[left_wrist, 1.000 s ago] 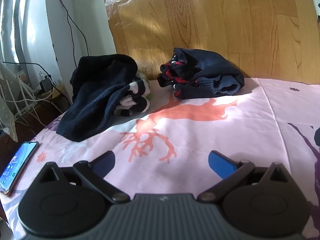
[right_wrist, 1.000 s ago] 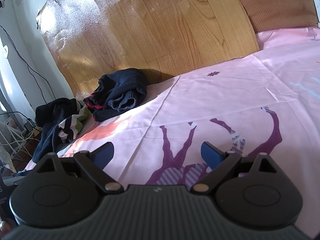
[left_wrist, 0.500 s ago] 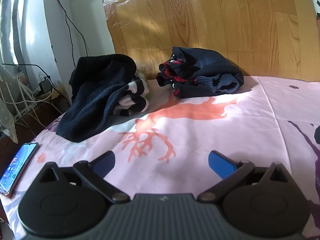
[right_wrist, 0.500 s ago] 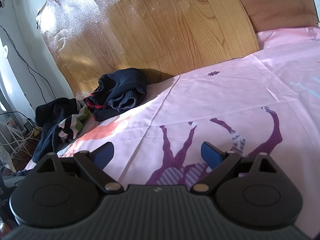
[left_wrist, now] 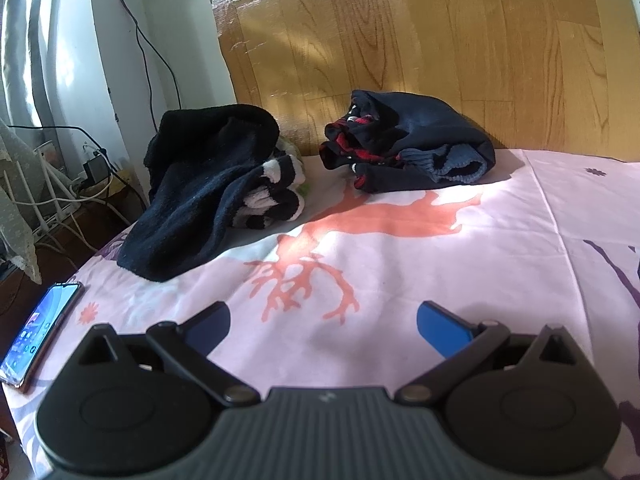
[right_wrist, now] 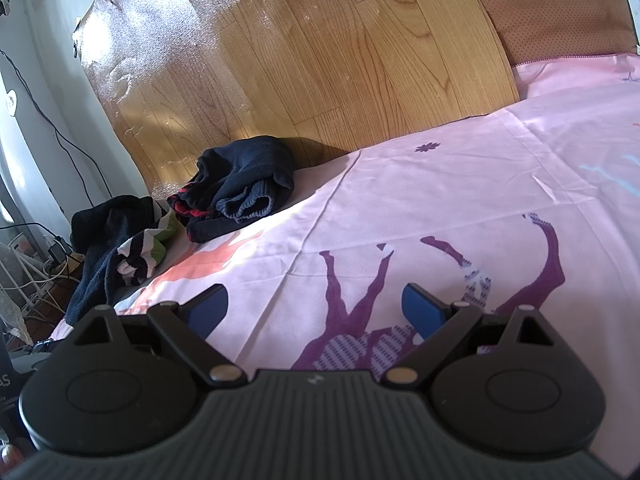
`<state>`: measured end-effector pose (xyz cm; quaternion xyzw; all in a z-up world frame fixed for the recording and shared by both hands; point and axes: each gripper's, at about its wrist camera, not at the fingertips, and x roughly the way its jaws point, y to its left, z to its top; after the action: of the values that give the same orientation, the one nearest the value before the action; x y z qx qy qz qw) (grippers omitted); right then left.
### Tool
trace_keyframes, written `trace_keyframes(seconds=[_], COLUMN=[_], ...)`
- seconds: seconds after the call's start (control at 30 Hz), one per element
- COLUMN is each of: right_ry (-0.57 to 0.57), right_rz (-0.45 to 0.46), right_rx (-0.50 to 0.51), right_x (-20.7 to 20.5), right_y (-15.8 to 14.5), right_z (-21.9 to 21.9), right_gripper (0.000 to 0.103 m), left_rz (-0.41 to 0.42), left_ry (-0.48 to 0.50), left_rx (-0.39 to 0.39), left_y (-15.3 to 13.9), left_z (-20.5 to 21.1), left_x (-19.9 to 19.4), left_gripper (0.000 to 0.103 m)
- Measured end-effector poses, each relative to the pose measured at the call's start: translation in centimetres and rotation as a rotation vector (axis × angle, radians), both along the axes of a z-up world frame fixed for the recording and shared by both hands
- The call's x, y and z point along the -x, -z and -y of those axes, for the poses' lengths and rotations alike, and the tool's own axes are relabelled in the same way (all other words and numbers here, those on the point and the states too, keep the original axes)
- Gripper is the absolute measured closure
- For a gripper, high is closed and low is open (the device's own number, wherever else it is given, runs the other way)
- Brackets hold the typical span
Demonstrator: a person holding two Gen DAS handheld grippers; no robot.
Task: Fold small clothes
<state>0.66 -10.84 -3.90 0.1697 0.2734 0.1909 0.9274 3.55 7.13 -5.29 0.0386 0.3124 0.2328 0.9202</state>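
Two heaps of small clothes lie at the far left of the pink bed sheet (left_wrist: 400, 264). A black heap with striped and green pieces (left_wrist: 208, 196) lies near the bed's left edge; it also shows in the right wrist view (right_wrist: 116, 240). A navy heap with red trim and a ribbed cuff (left_wrist: 408, 148) lies against the wooden board, also in the right wrist view (right_wrist: 240, 188). My left gripper (left_wrist: 322, 324) is open and empty above the sheet, short of both heaps. My right gripper (right_wrist: 314, 310) is open and empty, farther right.
A wood-grain board (left_wrist: 440, 40) stands behind the bed. A phone (left_wrist: 38, 334) lies at the sheet's left edge. Cables and a power strip (left_wrist: 80, 184) lie on the floor at the left. A brown cushion (right_wrist: 560, 12) sits at the far right.
The left gripper has drifted slightly, so the heaps sit a little higher in its view. The right gripper has not moved. Both stay open.
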Motion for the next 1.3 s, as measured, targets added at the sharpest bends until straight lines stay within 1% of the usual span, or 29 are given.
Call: trace_keyframes(seconds=[0.57, 1.3], right_ry=[0.002, 0.001], right_rz=[0.001, -0.001], right_rx=[-0.001, -0.001], right_x=[0.03, 0.01], right_y=[-0.01, 0.00], right_z=[-0.08, -0.03], right_gripper=[0.008, 0.008], left_rz=[-0.001, -0.015], left_ry=[-0.031, -0.029], left_rx=[0.003, 0.002], left_y=[-0.05, 0.08], left_z=[-0.36, -0.47], left_x=[0.04, -0.08], left_gripper=[0.000, 0.000])
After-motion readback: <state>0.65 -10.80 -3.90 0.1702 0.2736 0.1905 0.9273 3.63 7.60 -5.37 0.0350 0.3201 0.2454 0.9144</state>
